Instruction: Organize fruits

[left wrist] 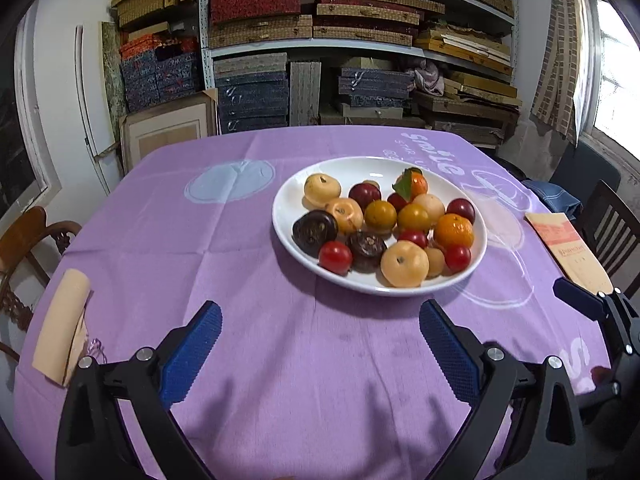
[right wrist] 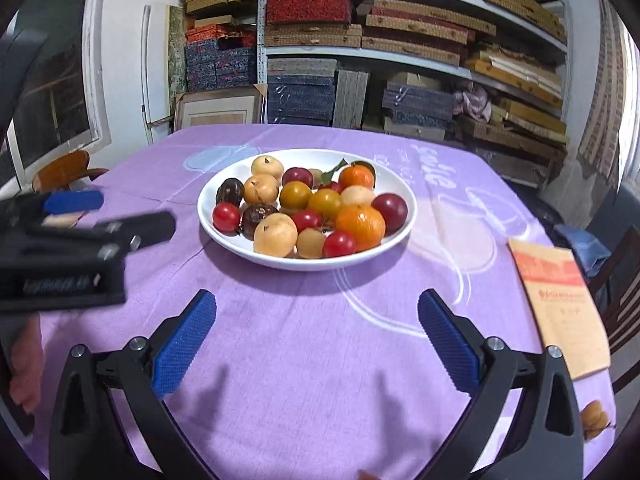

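Observation:
A white plate (left wrist: 288, 204) sits mid-table on the purple cloth, piled with several fruits: an orange (left wrist: 453, 231), pale yellow apples (left wrist: 404, 264), red cherry tomatoes (left wrist: 335, 257), dark plums and dark brown fruits. The plate also shows in the right wrist view (right wrist: 404, 192). My left gripper (left wrist: 320, 320) is open and empty, low over the cloth just short of the plate. My right gripper (right wrist: 316, 312) is open and empty, also short of the plate. The right gripper's fingertip (left wrist: 576, 298) shows at the right edge of the left wrist view, and the left gripper (right wrist: 72, 216) shows at the left edge of the right wrist view.
A tan paper booklet (right wrist: 560, 304) lies at the table's right edge, with a small tan fruit (right wrist: 596, 420) near the front right corner. A beige roll (left wrist: 64, 320) lies at the left edge. Wooden chairs (left wrist: 32, 236) flank the table; shelves of boxes (left wrist: 320, 40) stand behind.

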A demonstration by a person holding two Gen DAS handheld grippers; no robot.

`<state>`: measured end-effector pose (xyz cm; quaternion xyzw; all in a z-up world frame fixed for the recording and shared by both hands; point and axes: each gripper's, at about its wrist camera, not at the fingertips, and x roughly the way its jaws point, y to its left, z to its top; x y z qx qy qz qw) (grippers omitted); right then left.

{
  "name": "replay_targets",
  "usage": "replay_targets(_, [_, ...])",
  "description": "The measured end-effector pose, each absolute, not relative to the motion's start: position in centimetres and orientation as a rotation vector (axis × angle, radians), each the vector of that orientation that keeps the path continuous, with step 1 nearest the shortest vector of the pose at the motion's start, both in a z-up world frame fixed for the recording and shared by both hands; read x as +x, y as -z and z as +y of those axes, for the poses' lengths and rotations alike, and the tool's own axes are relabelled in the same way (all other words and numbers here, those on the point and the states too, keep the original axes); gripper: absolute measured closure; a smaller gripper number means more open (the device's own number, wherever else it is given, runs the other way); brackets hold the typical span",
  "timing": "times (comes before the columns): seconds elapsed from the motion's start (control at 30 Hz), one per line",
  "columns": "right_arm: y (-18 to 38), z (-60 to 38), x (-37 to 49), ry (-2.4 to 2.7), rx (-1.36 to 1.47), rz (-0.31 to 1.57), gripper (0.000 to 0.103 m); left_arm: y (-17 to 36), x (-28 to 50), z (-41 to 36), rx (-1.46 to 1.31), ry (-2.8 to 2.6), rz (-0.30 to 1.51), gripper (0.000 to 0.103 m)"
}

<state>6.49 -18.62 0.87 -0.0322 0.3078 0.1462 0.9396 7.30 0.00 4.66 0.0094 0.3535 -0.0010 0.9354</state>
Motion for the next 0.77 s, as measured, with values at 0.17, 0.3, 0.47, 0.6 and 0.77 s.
replay_targets(0.17, [-0.7, -17.7, 6.3, -0.252, -0.118, 0.617, 0.004, -3.8, 6.5, 0.6, -0.036, -0.01, 0.739, 0.003])
replay_targets(0.3, [-0.3, -17.4, 6.2, -0.241, -0.142, 0.606, 0.004, -3.6, 6.3, 0.8, -0.007, -0.045, 0.72, 0.003])
replay_targets(0.47, [0.0, -17.4, 6.3, -0.231, -0.149, 0.611, 0.004, -3.3, 6.1, 0.8, -0.002, -0.047, 0.699, 0.003])
replay_targets(0.6, [0.0, -17.4, 6.4, -0.22, -0.156, 0.607, 0.004, -3.2, 6.4, 0.8, -0.01, -0.028, 0.717, 0.003])
replay_targets(0.77, [0.2, -17.6, 6.4, -0.21, -0.159, 0.606, 0.004, -2.8, 6.5, 1.2, -0.031, -0.058, 0.728, 0.003])
